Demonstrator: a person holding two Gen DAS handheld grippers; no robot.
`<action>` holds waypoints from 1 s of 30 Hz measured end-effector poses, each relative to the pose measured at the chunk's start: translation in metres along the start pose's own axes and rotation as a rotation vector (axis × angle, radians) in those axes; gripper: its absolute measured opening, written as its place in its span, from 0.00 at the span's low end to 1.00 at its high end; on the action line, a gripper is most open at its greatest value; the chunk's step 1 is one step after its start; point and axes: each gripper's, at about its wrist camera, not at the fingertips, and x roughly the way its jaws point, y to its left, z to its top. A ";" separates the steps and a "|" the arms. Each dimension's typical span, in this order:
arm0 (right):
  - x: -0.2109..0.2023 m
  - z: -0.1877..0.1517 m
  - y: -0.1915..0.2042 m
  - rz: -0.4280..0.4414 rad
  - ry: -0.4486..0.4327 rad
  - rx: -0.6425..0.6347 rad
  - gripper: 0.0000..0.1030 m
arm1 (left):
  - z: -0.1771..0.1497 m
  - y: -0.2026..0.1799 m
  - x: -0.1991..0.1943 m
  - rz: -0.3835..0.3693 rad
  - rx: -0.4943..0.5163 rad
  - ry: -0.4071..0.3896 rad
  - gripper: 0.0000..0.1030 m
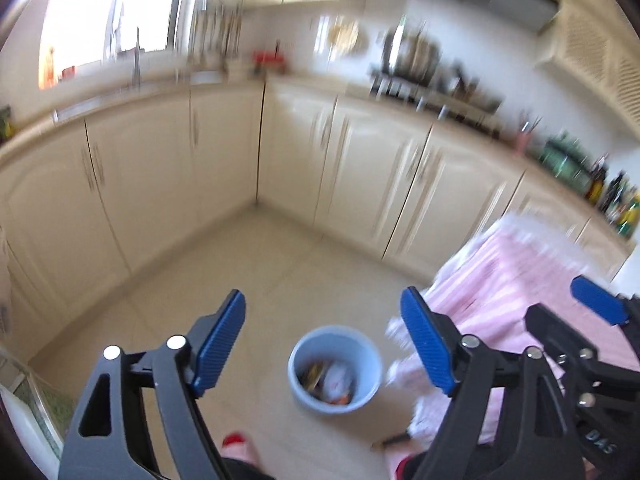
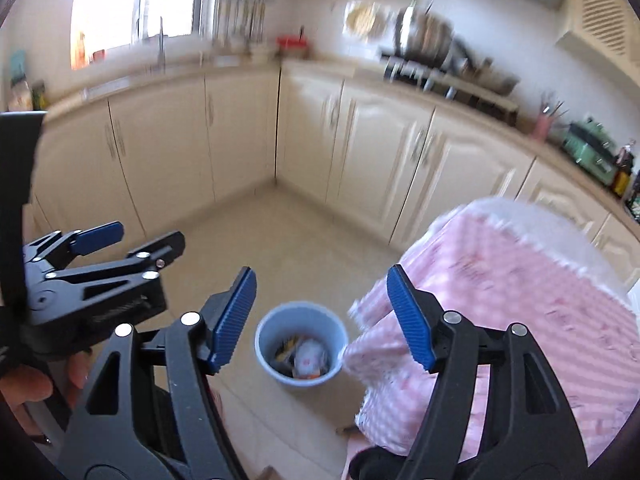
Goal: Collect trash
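Nearest each lens, both tools are hanging high above the kitchen floor. The left gripper [image 1: 322, 344] is standing with its 2 blue pads [image 1: 222, 342] spread wide and nothing between them; the right gripper [image 2: 322, 320] is showing the same wide gap, its fingers [image 2: 234, 320] clamping nothing. In the right wrist view the left tool is sitting just to the left, with a hand [image 2: 36, 384] wrapping its handle.

Below and between the fingers, the pale blue bin [image 1: 335, 368] is standing on the tiled floor [image 1: 224, 280], just beside the overhang of a pink striped cloth [image 2: 520, 300] draped over a table. The trash [image 1: 328, 384], a white crumpled piece among dark and orange scraps, is lying inside the bin.

The bin is standing upright, its long axis running vertical and its open mouth pointing up at the cameras. I am judging the collecting as largely done.

Farther off, cream cabinets [image 1: 160, 168] are wrapping the corner, with a cluttered counter [image 2: 460, 80] behind, smeared by blur.

Risks from here: the cloth edge is hanging close to the rim, so a hasty return could snag it or tip the light bin, spilling the contents. The blur also makes judging any next reach unreliable.
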 end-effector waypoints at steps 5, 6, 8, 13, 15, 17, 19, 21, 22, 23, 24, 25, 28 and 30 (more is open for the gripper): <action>-0.085 0.011 -0.037 -0.013 -0.163 0.055 0.71 | 0.024 -0.044 -0.069 -0.019 0.064 -0.114 0.80; -0.097 0.011 -0.044 -0.016 -0.182 0.064 0.73 | 0.026 -0.054 -0.083 -0.029 0.072 -0.136 0.81; -0.129 0.011 -0.056 -0.043 -0.232 0.083 0.76 | 0.028 -0.074 -0.110 -0.048 0.086 -0.170 0.85; -0.200 0.004 -0.081 -0.103 -0.348 0.122 0.82 | 0.029 -0.116 -0.176 -0.007 0.172 -0.296 0.91; -0.219 -0.003 -0.088 -0.111 -0.379 0.137 0.83 | 0.028 -0.132 -0.201 0.000 0.215 -0.349 0.92; -0.236 -0.009 -0.095 -0.110 -0.403 0.156 0.84 | 0.025 -0.143 -0.220 -0.008 0.234 -0.383 0.92; -0.251 -0.015 -0.098 -0.121 -0.426 0.163 0.84 | 0.023 -0.151 -0.237 -0.034 0.233 -0.404 0.92; -0.261 -0.019 -0.099 -0.129 -0.443 0.165 0.84 | 0.022 -0.155 -0.252 -0.066 0.228 -0.413 0.92; -0.266 -0.021 -0.099 -0.132 -0.453 0.167 0.84 | 0.021 -0.155 -0.255 -0.073 0.223 -0.416 0.92; -0.270 -0.023 -0.099 -0.135 -0.461 0.168 0.84 | 0.020 -0.157 -0.259 -0.080 0.216 -0.421 0.92; -0.274 -0.024 -0.099 -0.140 -0.470 0.168 0.84 | 0.019 -0.158 -0.261 -0.082 0.213 -0.423 0.92; -0.277 -0.025 -0.099 -0.144 -0.475 0.167 0.84 | 0.019 -0.160 -0.265 -0.085 0.207 -0.425 0.92; -0.282 -0.026 -0.100 -0.149 -0.496 0.164 0.84 | 0.016 -0.155 -0.266 -0.096 0.197 -0.420 0.92; -0.286 -0.028 -0.100 -0.155 -0.506 0.163 0.84 | 0.016 -0.153 -0.264 -0.092 0.193 -0.419 0.92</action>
